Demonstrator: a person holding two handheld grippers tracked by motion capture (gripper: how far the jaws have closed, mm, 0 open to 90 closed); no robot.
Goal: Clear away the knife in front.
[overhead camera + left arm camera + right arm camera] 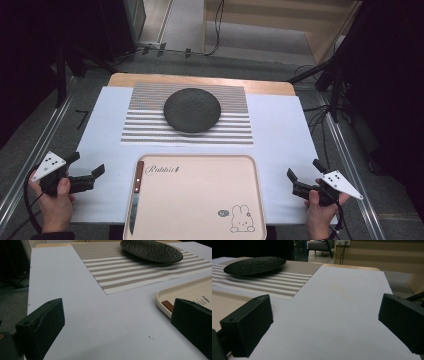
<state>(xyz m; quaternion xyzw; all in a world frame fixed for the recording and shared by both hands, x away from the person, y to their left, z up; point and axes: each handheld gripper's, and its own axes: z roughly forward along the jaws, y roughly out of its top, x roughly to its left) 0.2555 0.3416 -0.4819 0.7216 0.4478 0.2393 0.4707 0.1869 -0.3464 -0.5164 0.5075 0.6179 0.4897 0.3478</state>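
Note:
A dark textured round plate (192,110) (152,250) (254,265) rests on a striped placemat (145,127) (130,272) (277,283) at the table's far middle. Nearer me lies a beige tray (200,195) (190,290) (227,302) printed with a rabbit. A knife (136,192) with a wooden handle (167,305) lies along the tray's left side. My left gripper (89,165) (117,322) hovers open left of the tray, nothing between its jaws. My right gripper (303,169) (324,322) is open right of the tray, also holding nothing.
A white cover (280,135) spreads over the wooden table (200,80). Bare white surface lies on both sides of the tray and placemat. Metal rails and cables run along the floor at both sides, and a chair (322,245) stands beyond the far edge.

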